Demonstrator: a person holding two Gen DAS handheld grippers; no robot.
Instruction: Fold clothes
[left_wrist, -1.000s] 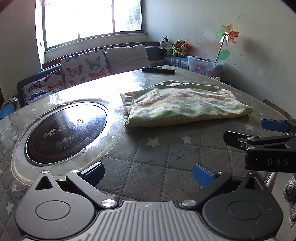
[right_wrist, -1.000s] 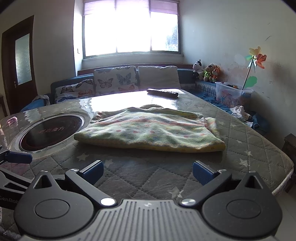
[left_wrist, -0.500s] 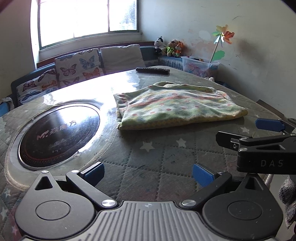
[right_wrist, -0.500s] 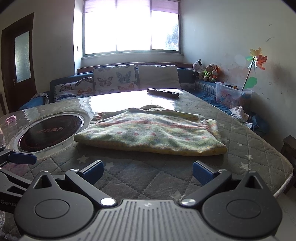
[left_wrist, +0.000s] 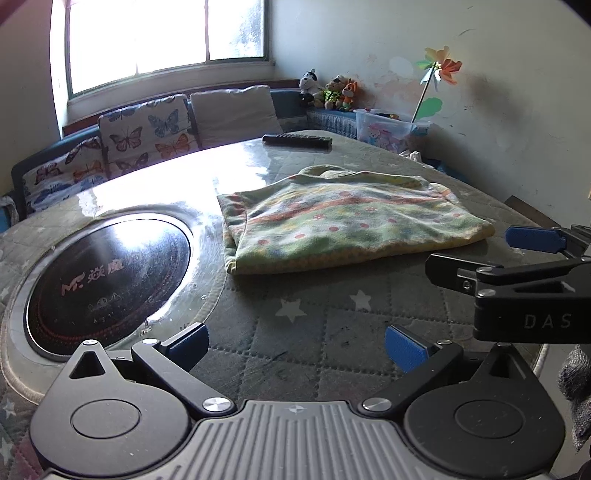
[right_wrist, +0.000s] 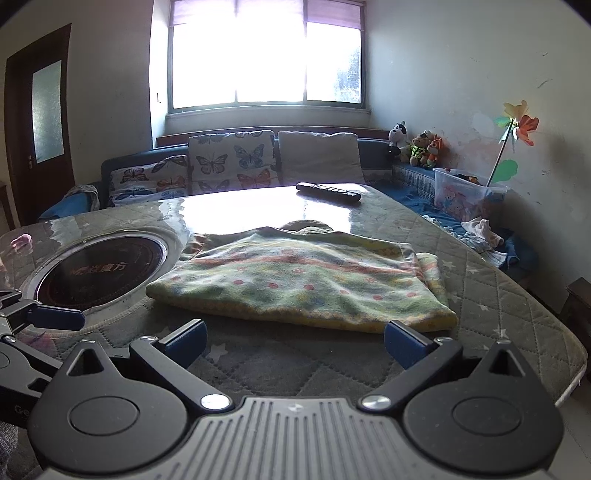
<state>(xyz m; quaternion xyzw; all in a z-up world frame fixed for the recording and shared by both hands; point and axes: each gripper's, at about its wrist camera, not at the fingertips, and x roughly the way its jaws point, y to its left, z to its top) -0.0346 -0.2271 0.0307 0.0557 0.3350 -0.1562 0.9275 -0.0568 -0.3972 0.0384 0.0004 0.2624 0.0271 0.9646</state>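
Note:
A folded green and yellow garment (left_wrist: 343, 225) with red dots lies flat on the quilted table cover (left_wrist: 332, 332), also seen in the right wrist view as the garment (right_wrist: 303, 280). My left gripper (left_wrist: 295, 345) hovers open over the table's near edge, short of the garment, nothing between its blue pads. My right gripper (right_wrist: 293, 343) is open too, its fingers just short of the garment's near edge. The right gripper shows side-on at the right of the left wrist view (left_wrist: 532, 254). One left finger (right_wrist: 55, 317) shows at the left of the right wrist view.
A round black induction hob (left_wrist: 107, 280) is set into the table left of the garment. A black remote control (left_wrist: 297, 141) lies at the table's far side. Beyond stand a sofa with butterfly cushions (right_wrist: 229, 166), plush toys (right_wrist: 417, 146) and a plastic box (right_wrist: 465, 192).
Both grippers have drifted slightly toward the garment, which now looks a bit closer in both views. The garment has not moved and both grippers stay open.

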